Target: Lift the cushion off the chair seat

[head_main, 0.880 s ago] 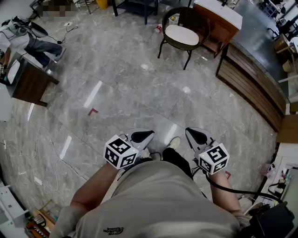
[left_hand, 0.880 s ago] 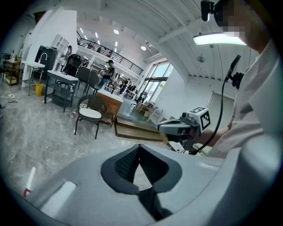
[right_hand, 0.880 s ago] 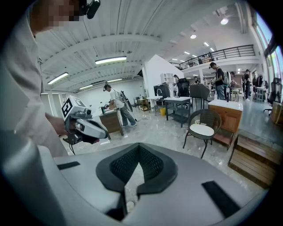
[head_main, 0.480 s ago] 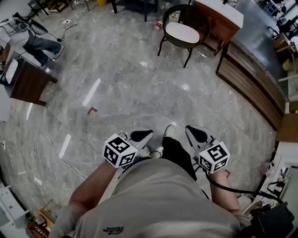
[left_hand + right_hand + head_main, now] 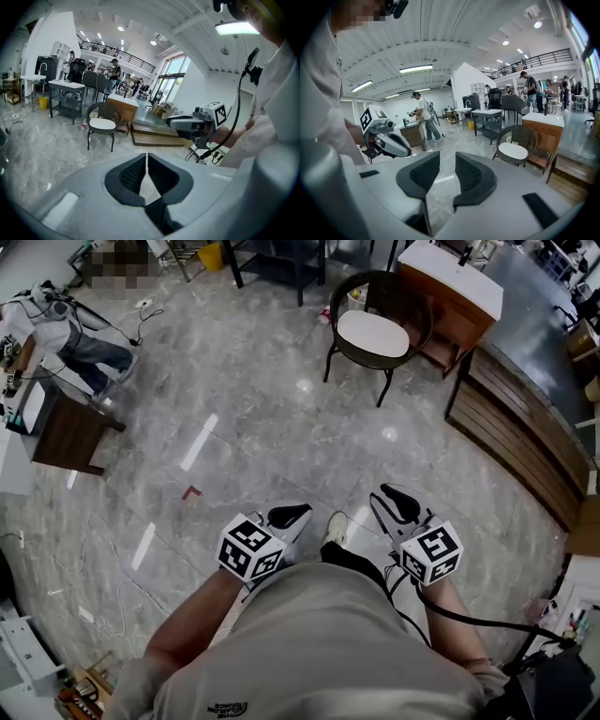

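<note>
- I carry two hand-held grippers: the left hand-held gripper (image 5: 289, 515) and the right hand-held gripper (image 5: 401, 502), each with one marker cube on it, so two cubes in all.
- The left hand-held gripper (image 5: 147, 161) has its jaws pressed together, with only a hairline between the pads and nothing in them.
- The right hand-held gripper (image 5: 447, 164) has its jaws standing apart, with bare floor showing through the gap and nothing between them.
- There is one chair (image 5: 386, 282), a dark round one on thin legs, and it stands well ahead of both hand-held grippers, out of their reach.
- There is one cushion (image 5: 372, 333), white and flat, and it lies on the chair seat, untouched by either pair of jaws.
- In the right gripper view the cushion (image 5: 512, 151) sits ahead and to the right of the jaws; in the left gripper view it (image 5: 102, 124) sits ahead and to the left.
- One wooden cabinet (image 5: 450, 282) with a white top stands just beyond the chair.
- One yellow bin (image 5: 211, 254) stands far ahead to the left of my left hand-held gripper; I cannot tell what is in it.
- One small red mark (image 5: 190, 492) lies on the grey floor (image 5: 281, 418), ahead and left of the left hand-held gripper.
- I hold both hand-held grippers low in front of my body, side by side and apart, pointing forward and slanting down at the floor, with my shoe (image 5: 336, 526) between them.
</note>
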Tool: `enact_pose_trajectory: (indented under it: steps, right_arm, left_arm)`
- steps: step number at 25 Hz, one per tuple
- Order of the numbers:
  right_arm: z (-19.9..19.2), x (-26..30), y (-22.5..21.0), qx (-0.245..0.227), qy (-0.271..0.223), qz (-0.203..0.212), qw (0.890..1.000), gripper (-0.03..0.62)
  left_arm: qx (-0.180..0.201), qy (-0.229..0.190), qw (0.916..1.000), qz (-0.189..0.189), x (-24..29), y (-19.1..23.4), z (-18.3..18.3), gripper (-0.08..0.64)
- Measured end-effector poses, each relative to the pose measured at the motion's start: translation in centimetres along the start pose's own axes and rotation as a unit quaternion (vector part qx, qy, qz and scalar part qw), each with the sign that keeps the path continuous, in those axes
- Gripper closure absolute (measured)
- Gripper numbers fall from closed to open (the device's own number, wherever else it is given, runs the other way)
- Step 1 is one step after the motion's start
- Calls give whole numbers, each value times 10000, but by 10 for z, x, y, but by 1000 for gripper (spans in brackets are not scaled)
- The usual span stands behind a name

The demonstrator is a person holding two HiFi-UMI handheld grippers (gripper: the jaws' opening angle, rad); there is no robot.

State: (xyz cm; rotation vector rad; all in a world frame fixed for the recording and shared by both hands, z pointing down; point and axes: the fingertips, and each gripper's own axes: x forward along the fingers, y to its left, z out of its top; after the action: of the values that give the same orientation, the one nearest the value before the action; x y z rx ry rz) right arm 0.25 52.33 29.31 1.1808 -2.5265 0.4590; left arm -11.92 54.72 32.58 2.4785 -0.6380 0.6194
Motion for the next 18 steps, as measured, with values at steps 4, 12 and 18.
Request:
enact_pose_trajectory:
  steps: [4, 12, 18]
  right_arm:
    - [15, 11, -52, -123, -18, 29, 9999, 479]
    - [24, 30, -140, 130, 29, -121, 9998, 472]
    - [36, 73, -186, 287, 144, -377, 9988, 468]
  left_arm:
    - [34, 53, 9999, 87, 41, 22, 39, 551]
    - [-198, 142, 9995, -185, 117, 48, 92, 508]
    - [-197, 202, 9983, -508, 157, 103, 129, 495]
